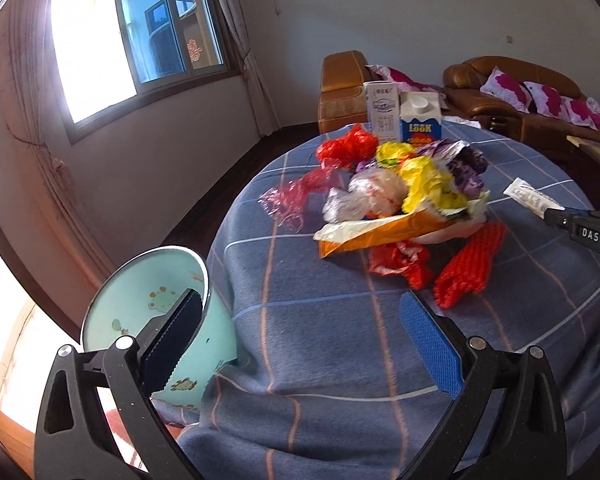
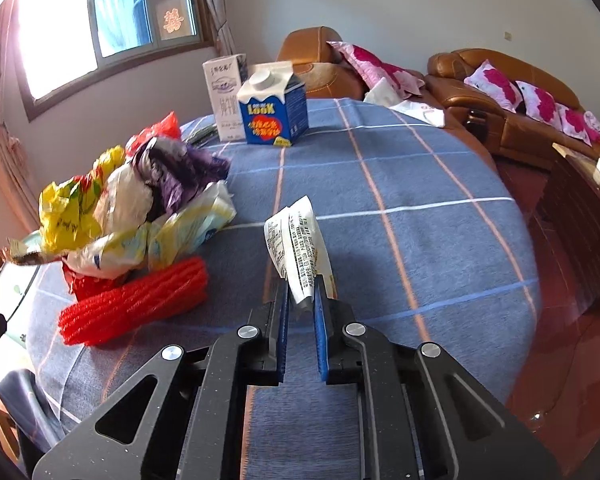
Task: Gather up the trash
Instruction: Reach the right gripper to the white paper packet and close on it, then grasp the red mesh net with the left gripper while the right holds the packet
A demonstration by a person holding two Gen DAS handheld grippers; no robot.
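Printed white wrapper (image 2: 298, 246) stands pinched in the right gripper (image 2: 301, 300), lifted above the blue plaid table (image 2: 420, 200), creased and crumpled. Left gripper (image 1: 304, 332) hangs apart, one finger inside the pale green bin (image 1: 140, 300).

You can read "LOOK" in yellow letters on the blue milk carton (image 2: 274, 109). "DAS" stands in white on the side of your right gripper (image 1: 550, 214). The print on the white wrapper (image 2: 298, 246) it pinches is too small to read.
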